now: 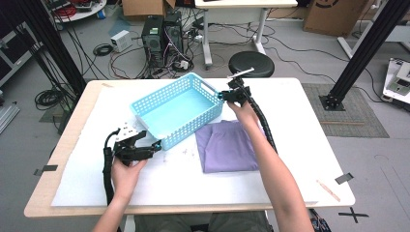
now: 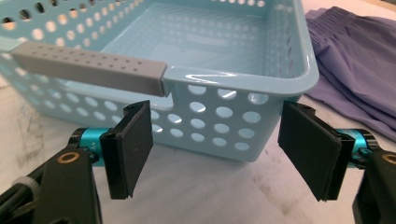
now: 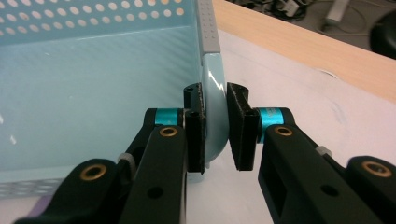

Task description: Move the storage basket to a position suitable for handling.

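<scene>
A light blue perforated basket (image 1: 176, 108) stands empty and skewed on the white sheet, with a folded purple cloth (image 1: 227, 145) lying just right of it. My right gripper (image 1: 223, 95) is at the basket's far right corner. In the right gripper view the gripper (image 3: 215, 121) is shut on the basket's rim (image 3: 212, 88), below a grey handle strip (image 3: 208, 23). My left gripper (image 1: 152, 146) stands open just before the basket's near left end. In the left gripper view its pads (image 2: 133, 140) flank the basket wall (image 2: 219, 112) without touching it, with the cloth (image 2: 355, 60) at right.
The white sheet (image 1: 290, 125) covers most of the wooden table (image 1: 63, 145). A thin wooden stick (image 1: 329, 190) and a piece of black tape (image 1: 344, 178) lie near the front right corner. Beyond the far edge are a black stool (image 1: 251, 63), computer towers (image 1: 162, 34) and cables.
</scene>
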